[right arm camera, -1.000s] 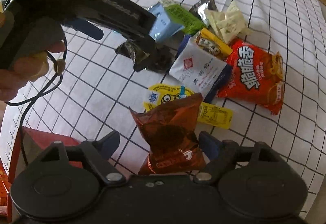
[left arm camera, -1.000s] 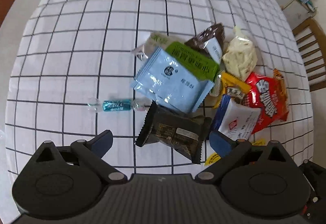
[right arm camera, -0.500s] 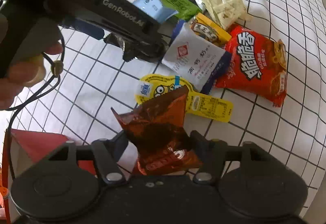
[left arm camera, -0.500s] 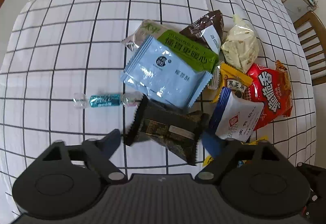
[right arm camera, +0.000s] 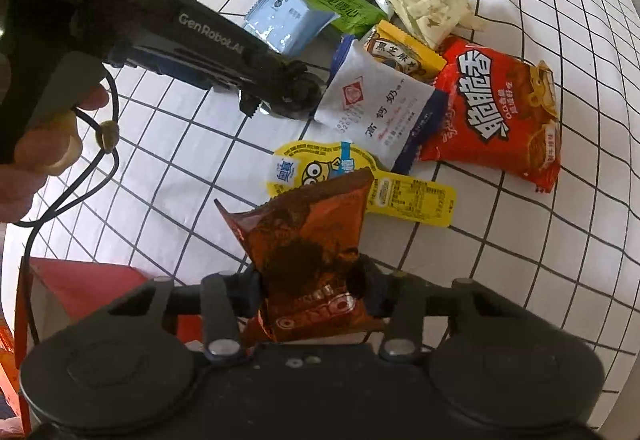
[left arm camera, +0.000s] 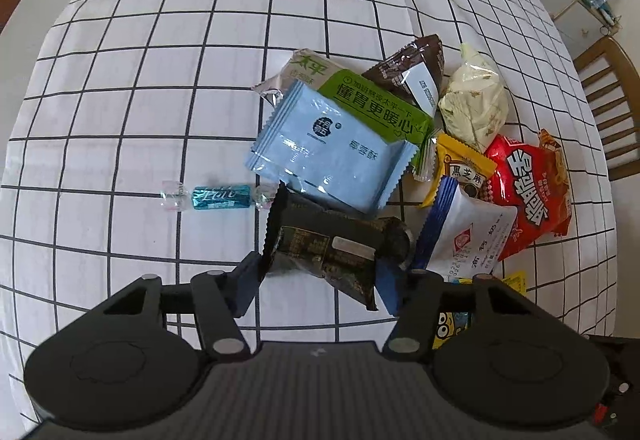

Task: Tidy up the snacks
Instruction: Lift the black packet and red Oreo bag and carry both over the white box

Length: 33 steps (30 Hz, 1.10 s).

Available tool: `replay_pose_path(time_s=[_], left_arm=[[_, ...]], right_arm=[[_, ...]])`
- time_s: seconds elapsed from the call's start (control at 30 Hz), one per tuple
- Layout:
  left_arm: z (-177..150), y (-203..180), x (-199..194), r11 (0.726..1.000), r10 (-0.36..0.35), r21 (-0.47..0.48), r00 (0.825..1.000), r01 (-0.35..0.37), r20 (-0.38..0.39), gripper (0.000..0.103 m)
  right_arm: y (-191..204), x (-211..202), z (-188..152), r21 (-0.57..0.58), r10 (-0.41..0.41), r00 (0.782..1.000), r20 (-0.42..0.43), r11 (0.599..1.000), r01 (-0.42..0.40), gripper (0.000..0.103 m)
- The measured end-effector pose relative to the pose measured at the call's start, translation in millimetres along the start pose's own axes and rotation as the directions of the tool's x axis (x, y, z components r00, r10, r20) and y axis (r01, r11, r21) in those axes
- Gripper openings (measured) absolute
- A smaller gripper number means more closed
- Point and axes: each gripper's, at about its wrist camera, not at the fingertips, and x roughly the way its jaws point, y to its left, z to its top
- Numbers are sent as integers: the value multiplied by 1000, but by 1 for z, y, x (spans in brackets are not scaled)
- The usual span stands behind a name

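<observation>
Two tools are closing: left tool (left arm camera: 318,274) pinches the black packet (left arm camera: 336,240), right tool (right arm camera: 310,290) the brown bag (right arm camera: 306,240); edge grips may slip.

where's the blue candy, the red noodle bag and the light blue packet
blue candy (left arm camera: 219,196), left wrist view, middle of its wrapper
red noodle bag (right arm camera: 496,109), right wrist view, on the printed front
light blue packet (left arm camera: 332,147), left wrist view, centre of its face

The left gripper (right arm camera: 280,95) reads "GenRobot.AI" (white lettering); the green packet (left arm camera: 376,111) reads "懂胃更暖心".
</observation>
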Motion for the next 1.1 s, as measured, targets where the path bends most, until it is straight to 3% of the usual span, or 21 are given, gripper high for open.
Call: replay_pose_path(time_s=[0.53, 0.83, 1.1], left_arm=[[-14, 34, -44, 997, -25, -70, 998, 29, 65, 58], [-28, 30, -66, 997, -27, -75, 995, 34, 98, 57], [-50, 20, -95, 996, -53, -66, 990, 62, 130, 57]], right_arm=[[-13, -40, -13, 78, 17, 994, 106, 997, -25, 45], [-14, -71, -20, 91, 12, 981, 195, 995, -31, 45], [-15, -107, -34, 91, 58, 963, 264, 992, -85, 45]])
